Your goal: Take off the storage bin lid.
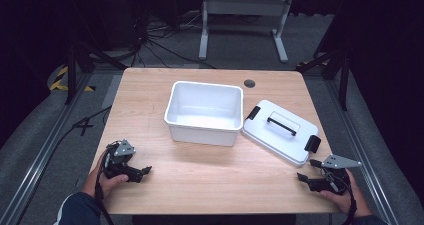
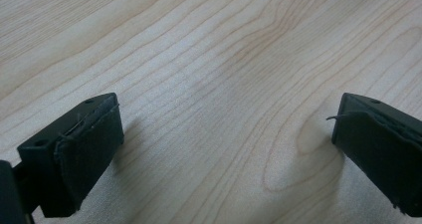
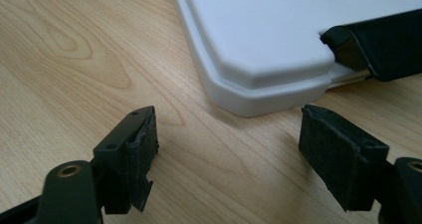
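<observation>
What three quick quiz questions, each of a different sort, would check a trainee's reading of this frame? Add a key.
1. True or false: the lid sits closed on the white bin.
2. Which gripper is nearer the lid? A) left gripper B) right gripper
3. Fill in: both grippers' jaws are ____.

Key:
1. False; the lid lies flat on the table, to the right of the open bin.
2. B; the right gripper view has the lid's corner just ahead of the jaws.
3. Open, with nothing between them.

one white bin (image 1: 204, 112), one lid (image 1: 281, 131), two tools
</observation>
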